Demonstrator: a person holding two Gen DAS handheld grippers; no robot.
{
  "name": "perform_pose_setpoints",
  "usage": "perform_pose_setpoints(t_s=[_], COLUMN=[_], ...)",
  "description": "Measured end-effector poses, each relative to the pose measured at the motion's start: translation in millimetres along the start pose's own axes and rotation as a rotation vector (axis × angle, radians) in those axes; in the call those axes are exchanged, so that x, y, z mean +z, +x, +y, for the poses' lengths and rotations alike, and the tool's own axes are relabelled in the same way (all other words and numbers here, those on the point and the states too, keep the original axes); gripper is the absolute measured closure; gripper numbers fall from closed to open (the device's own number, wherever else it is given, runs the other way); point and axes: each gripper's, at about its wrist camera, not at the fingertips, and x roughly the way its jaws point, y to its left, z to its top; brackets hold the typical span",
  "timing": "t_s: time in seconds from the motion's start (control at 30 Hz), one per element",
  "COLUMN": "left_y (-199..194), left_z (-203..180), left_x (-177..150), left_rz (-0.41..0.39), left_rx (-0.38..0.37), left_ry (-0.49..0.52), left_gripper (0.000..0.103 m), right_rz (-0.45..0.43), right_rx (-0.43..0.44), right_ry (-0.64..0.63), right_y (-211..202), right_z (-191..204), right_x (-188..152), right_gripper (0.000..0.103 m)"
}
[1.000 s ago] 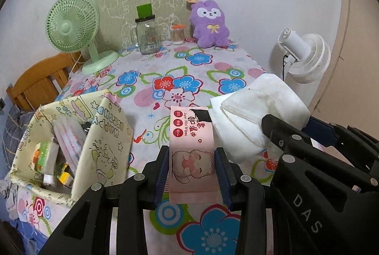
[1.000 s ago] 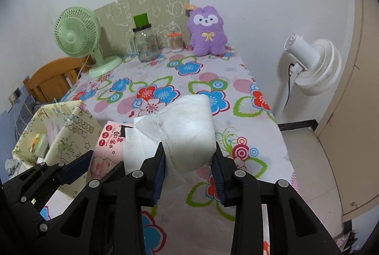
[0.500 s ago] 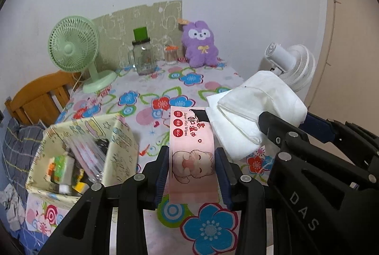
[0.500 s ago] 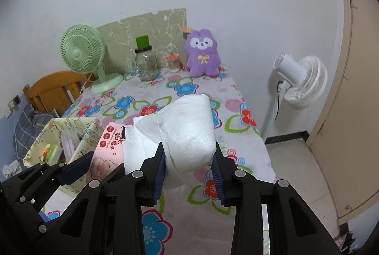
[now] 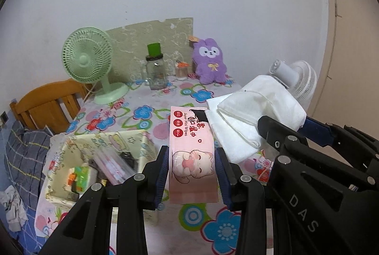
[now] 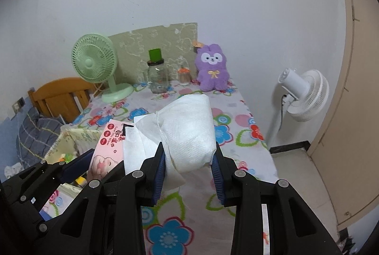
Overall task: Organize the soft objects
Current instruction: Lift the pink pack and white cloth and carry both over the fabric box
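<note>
My left gripper (image 5: 192,167) is shut on a pink pack of wet wipes (image 5: 189,143) and holds it in the air above the flowered table (image 5: 146,112). My right gripper (image 6: 188,163) is shut on a white folded towel (image 6: 187,134), held right beside the wipes pack (image 6: 106,148); the towel also shows in the left wrist view (image 5: 255,110). A pale yellow fabric box (image 5: 71,153) with several small items inside stands below left of the wipes. A purple plush bunny (image 5: 208,63) sits at the table's far edge.
A green desk fan (image 5: 87,63), a glass jar with a green lid (image 5: 155,70) and a small toothpick holder (image 5: 181,70) stand at the back by a beige board. A white floor fan (image 6: 305,93) is right of the table. A wooden chair (image 5: 47,105) is left.
Both grippers have risen and drawn back from the table, each still holding its object. More wall shows, and the box and table look smaller and lower.
</note>
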Motion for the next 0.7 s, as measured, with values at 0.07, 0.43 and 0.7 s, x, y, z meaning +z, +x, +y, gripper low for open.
perform_pose_setpoints(t_s=[0.07, 0.43, 0.7], left_y=[-0.9, 1.4, 8.0], left_z=[6.7, 39.0, 65.8], left_x=[0.3, 1.5, 2.0], left_rz=[-0.001, 0.003, 0.008], left_rx=[0.004, 0.026, 0.065], left_ry=[-0.008, -0.048, -0.061], left_gripper=[0.064, 0.064, 0.064], right_rz=[-0.002, 0.001, 0.018], right_rx=[0.009, 0.04, 0.078], right_ry=[-0.003, -0.036, -0.055], right_y=[0.6, 9.8, 23.6], right_z=[5.6, 36.5, 61.4], right_x=[1.5, 9.6, 14.1], right_gripper=[0.065, 0.065, 0.065])
